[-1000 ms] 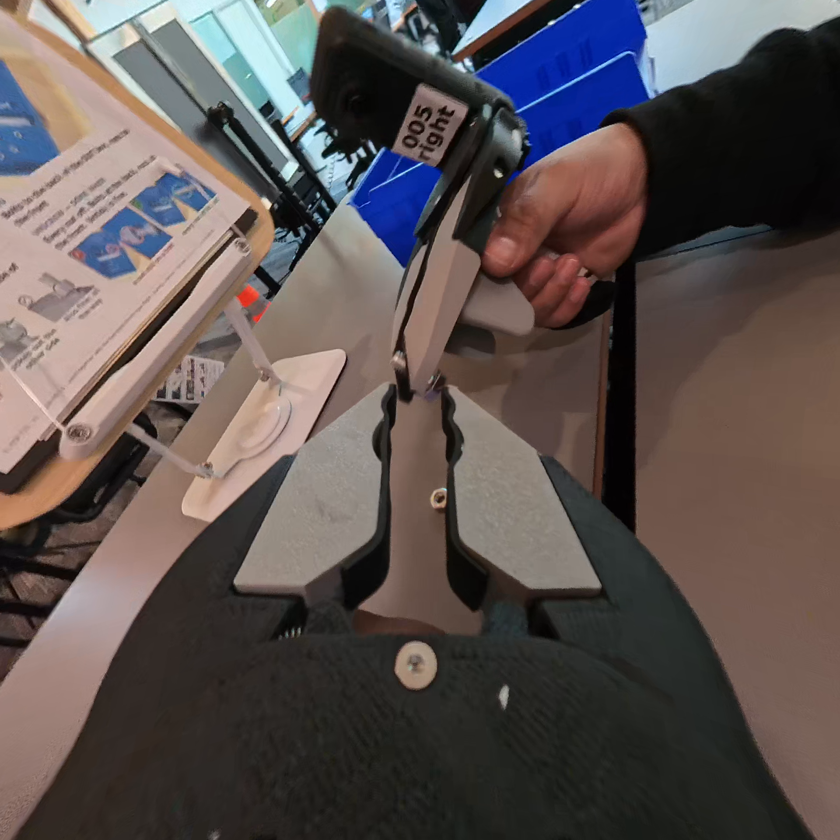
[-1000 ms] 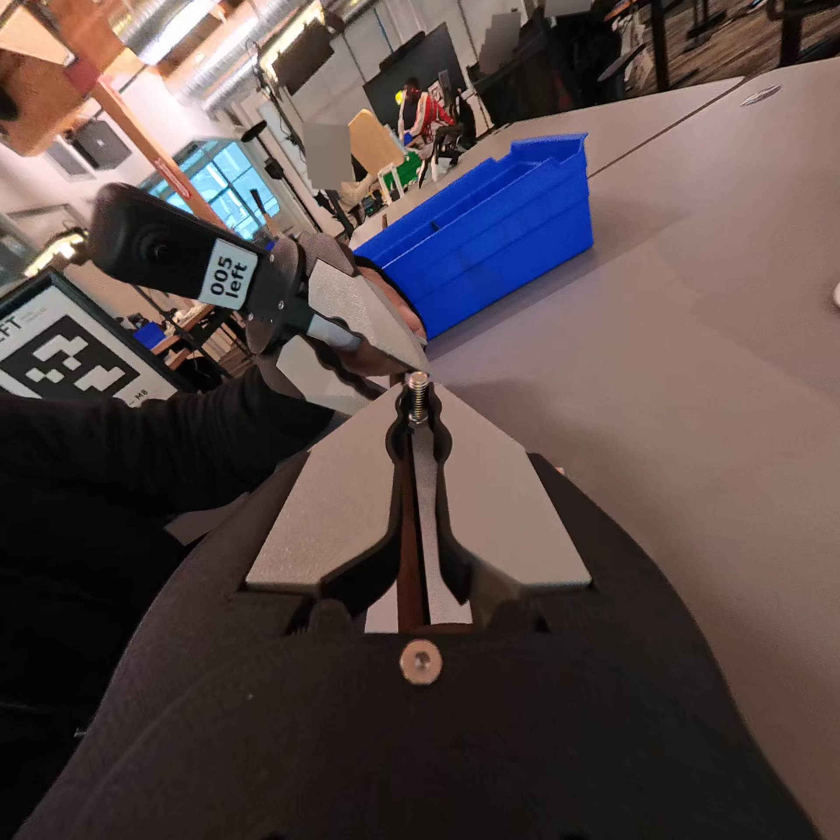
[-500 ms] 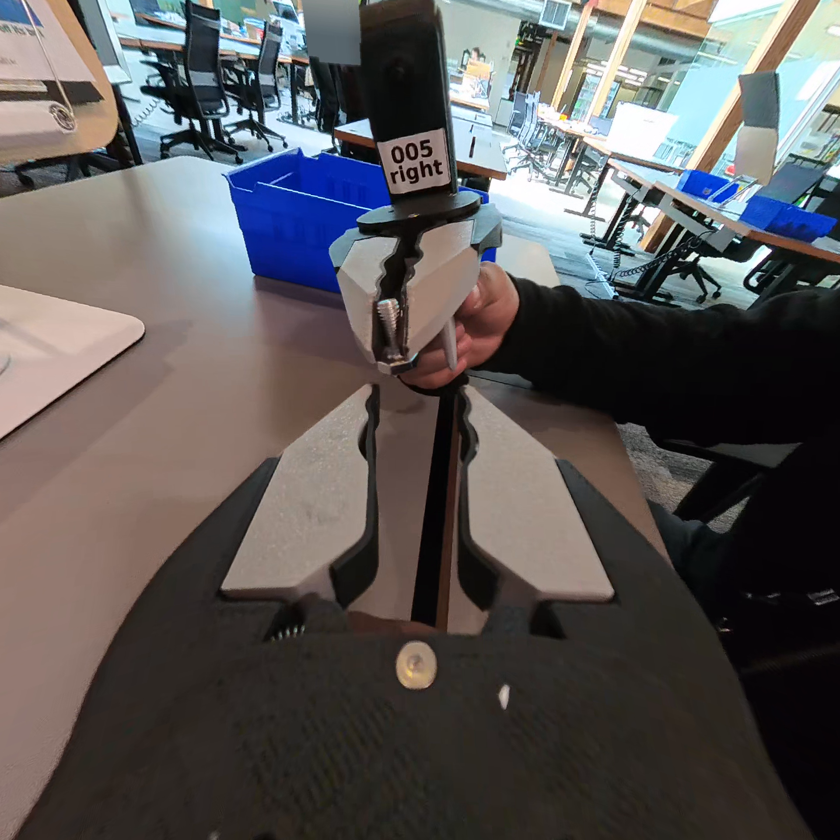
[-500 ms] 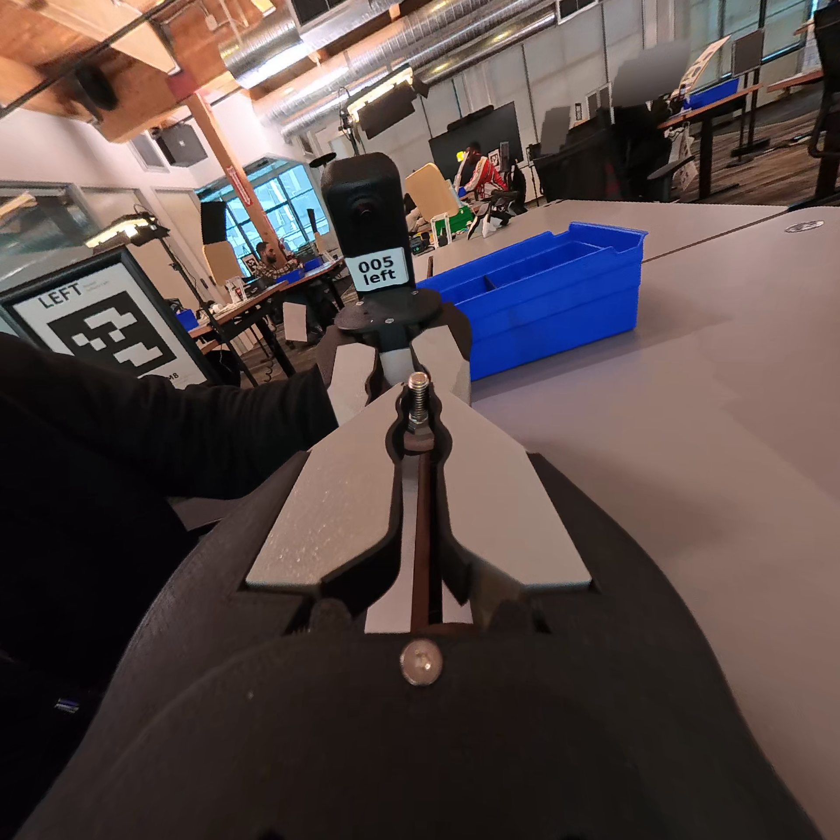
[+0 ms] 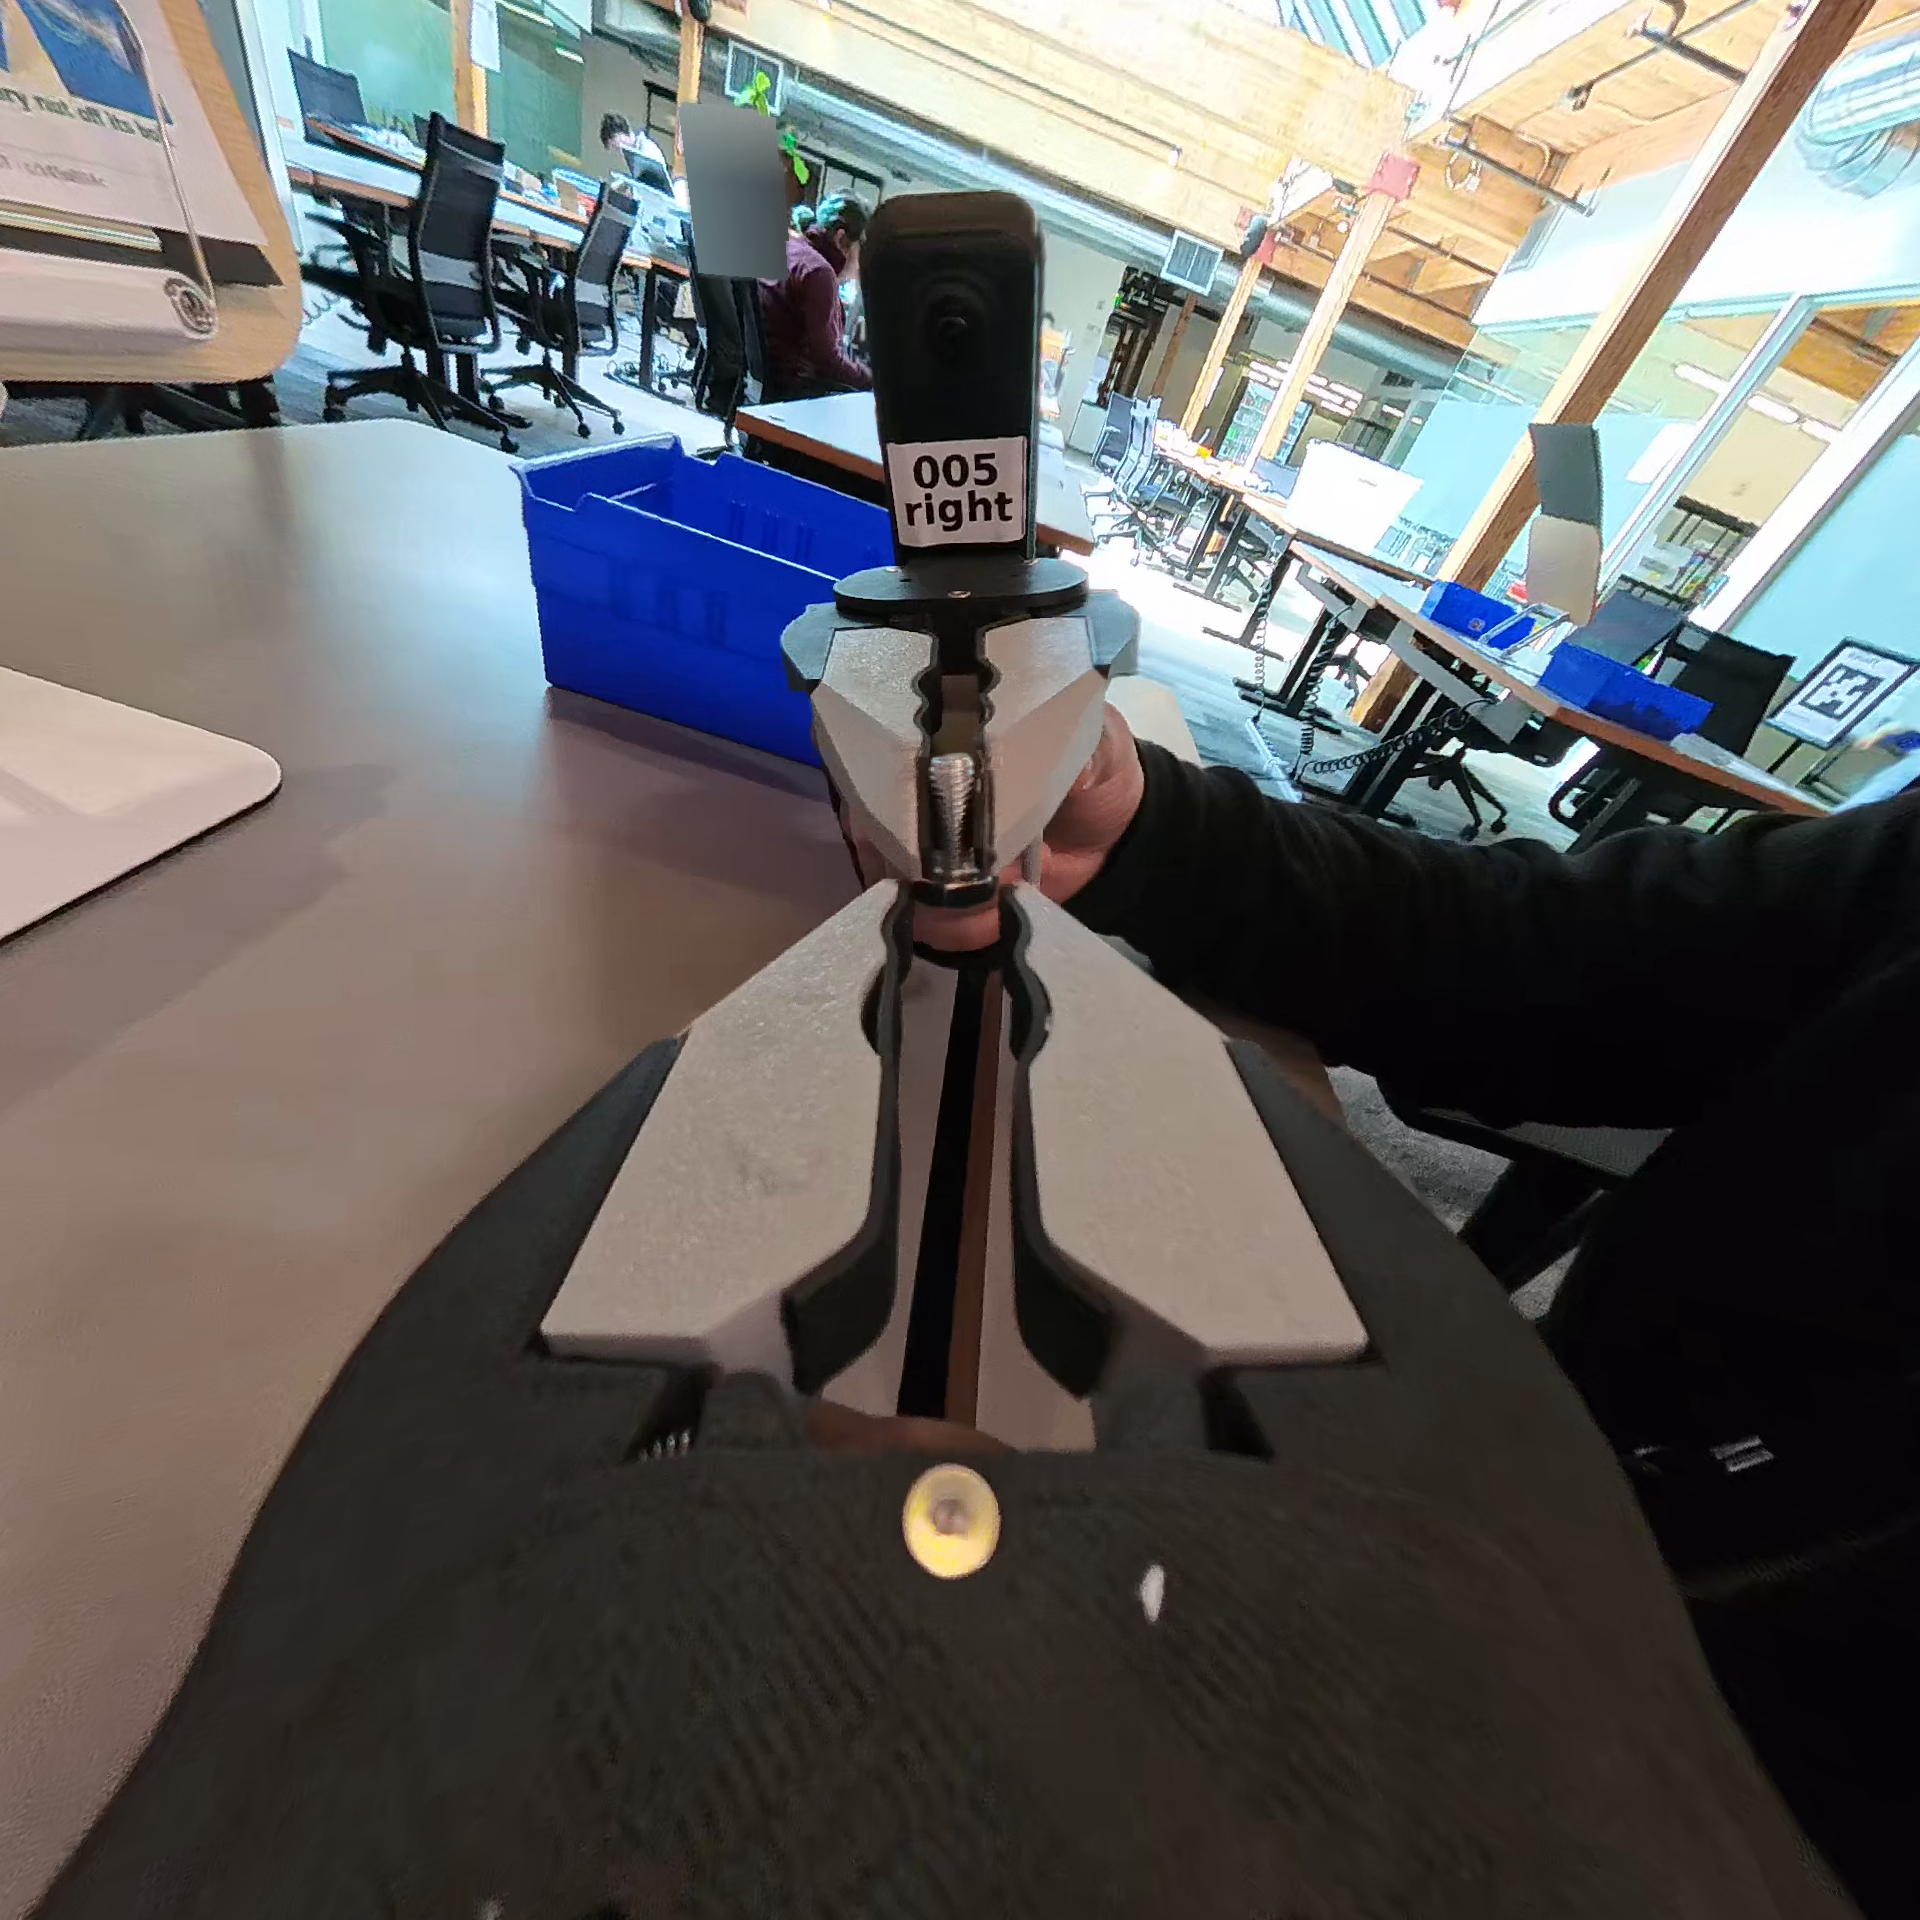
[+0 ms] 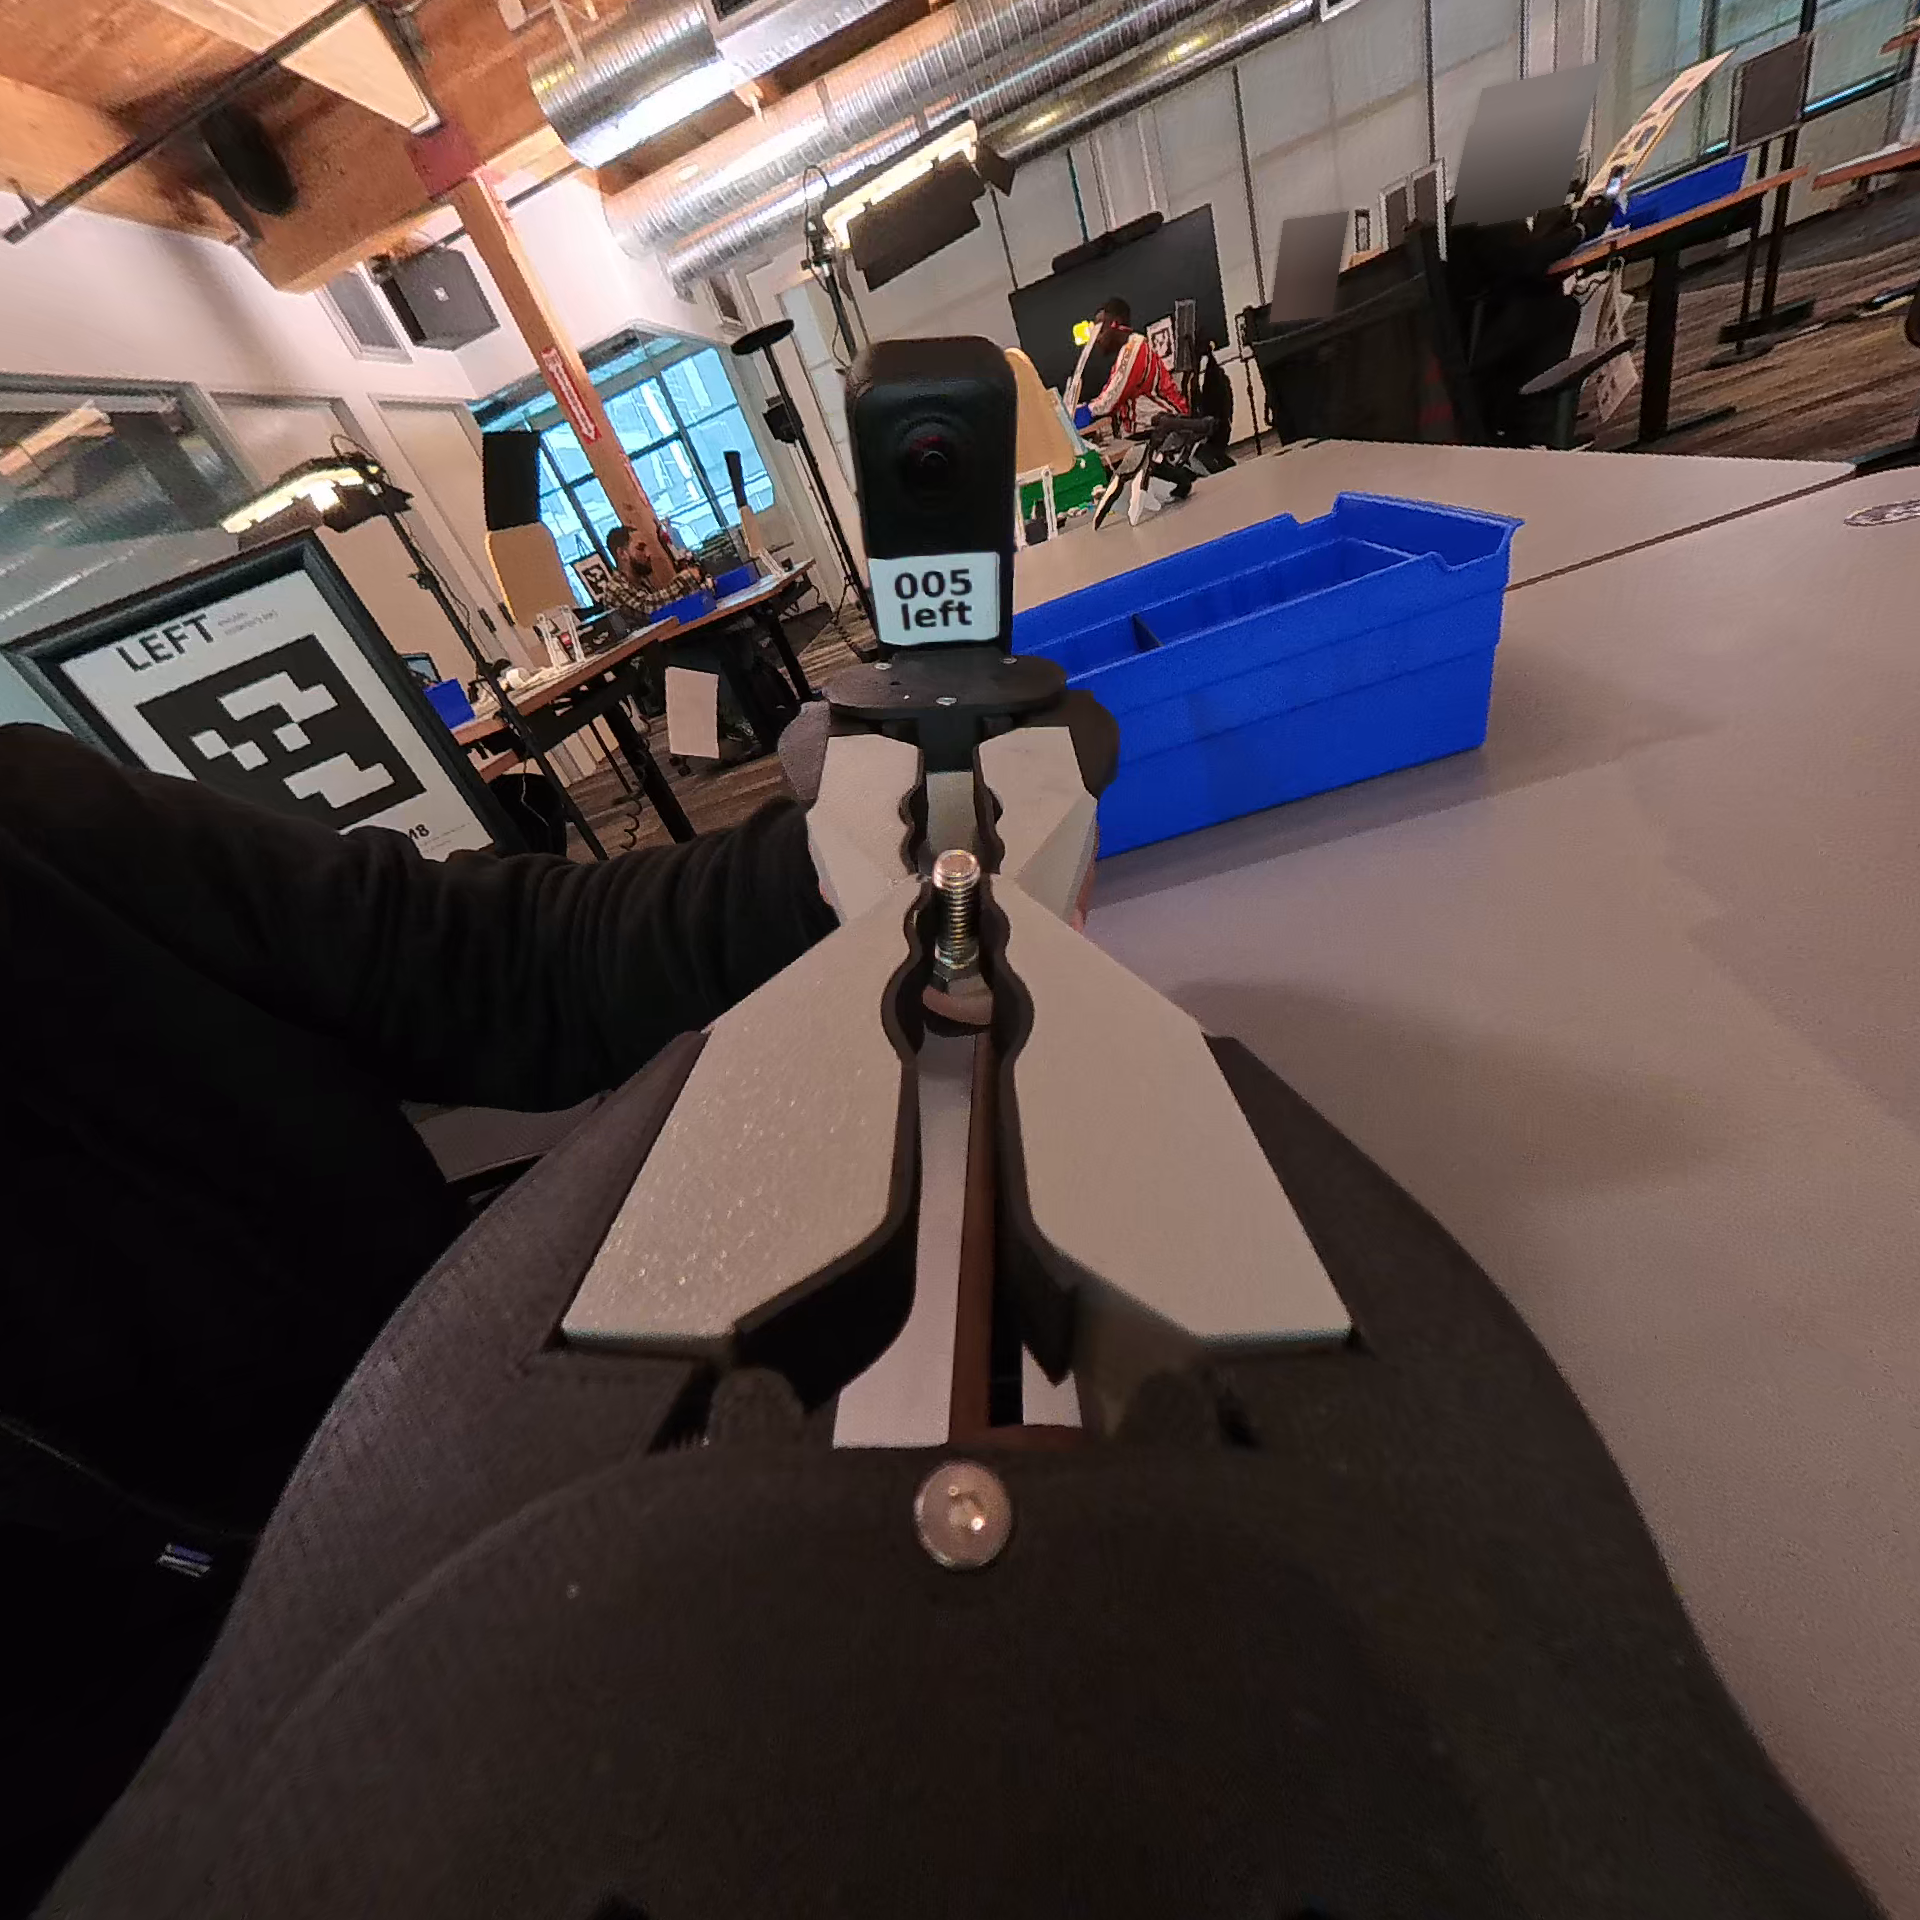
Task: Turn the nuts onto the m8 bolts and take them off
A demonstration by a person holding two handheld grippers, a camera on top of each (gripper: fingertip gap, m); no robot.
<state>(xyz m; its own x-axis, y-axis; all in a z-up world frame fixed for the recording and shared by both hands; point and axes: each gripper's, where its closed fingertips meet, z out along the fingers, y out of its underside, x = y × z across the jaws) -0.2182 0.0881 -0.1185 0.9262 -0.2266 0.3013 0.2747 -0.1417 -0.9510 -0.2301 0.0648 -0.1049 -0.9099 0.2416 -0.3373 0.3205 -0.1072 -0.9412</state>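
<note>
My right gripper (image 6: 956, 930) is shut on a silver threaded bolt (image 6: 954, 909) and holds it upright, thread end up. A hex piece (image 6: 957, 971) sits at the bolt's lower end; I cannot tell whether it is the nut or the head. In the left wrist view the right gripper (image 5: 954, 831) faces me with the bolt (image 5: 953, 805) between its fingers. My left gripper (image 5: 953, 906) has its jaws a narrow gap apart, and its tips flank the hex piece (image 5: 951, 888). Whether they pinch it is hidden. In the right wrist view the left gripper (image 6: 949, 821) stands just behind the bolt.
Both grippers are held above the near edge of a grey table (image 5: 312, 987). A blue bin (image 5: 665, 582) stands farther back and also shows in the right wrist view (image 6: 1299, 665). A white base plate (image 5: 104, 790) and a document stand (image 5: 104, 156) are at the left. Black sleeves reach in from the sides. My two grippers' fingertips are within a few centimetres of each other. The white base plate (image 5: 104, 790) is about equally far from each gripper, around 30 cm.
The left gripper swung up from looking down at the table to face the right gripper, closed in on the bolt, and its jaws narrowed. The right gripper kept hold of the bolt.
</note>
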